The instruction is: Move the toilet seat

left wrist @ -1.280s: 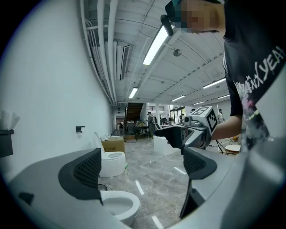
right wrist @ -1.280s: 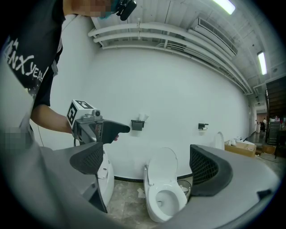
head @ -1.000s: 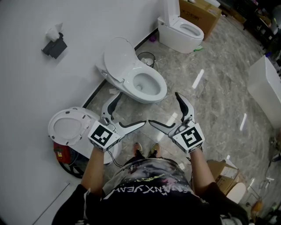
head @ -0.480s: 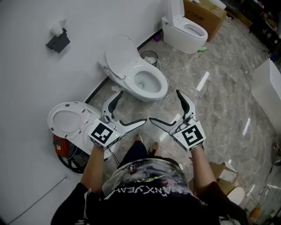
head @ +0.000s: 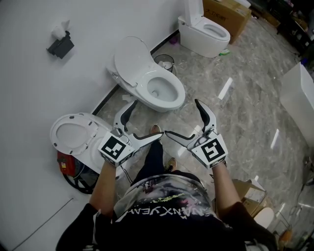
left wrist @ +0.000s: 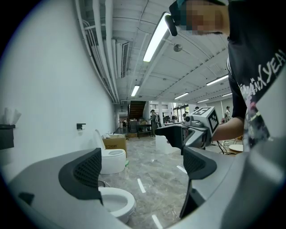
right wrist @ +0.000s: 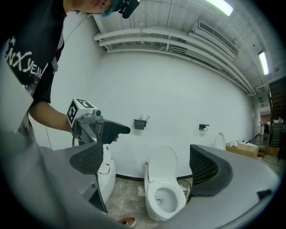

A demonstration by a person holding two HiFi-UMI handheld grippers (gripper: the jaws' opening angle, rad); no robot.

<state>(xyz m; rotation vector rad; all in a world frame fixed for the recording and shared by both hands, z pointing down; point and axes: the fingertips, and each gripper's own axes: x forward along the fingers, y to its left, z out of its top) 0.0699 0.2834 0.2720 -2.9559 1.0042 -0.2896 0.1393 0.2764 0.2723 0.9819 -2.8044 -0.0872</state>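
Note:
A white toilet (head: 159,92) stands against the wall ahead of me, its lid (head: 131,58) raised and the seat ring down on the bowl. The right gripper view shows this toilet (right wrist: 163,197) between the jaws, some way off. A second toilet (head: 73,137) at my left has its seat and lid tipped up. My left gripper (head: 145,120) is open and empty, held at waist height short of the middle toilet. My right gripper (head: 182,117) is open and empty beside it, tips almost meeting the left's. In the left gripper view the bowl (left wrist: 114,201) lies low left.
A third toilet (head: 203,29) and a cardboard box (head: 233,12) stand at the far end. A small bin (head: 164,63) sits by the wall, a paper holder (head: 60,46) hangs above. Right is a white unit (head: 299,98); a red item with cables (head: 68,169) lies lower left.
One foot has stepped forward, towards the middle toilet. Both grippers stay open and level, in much the same pose.

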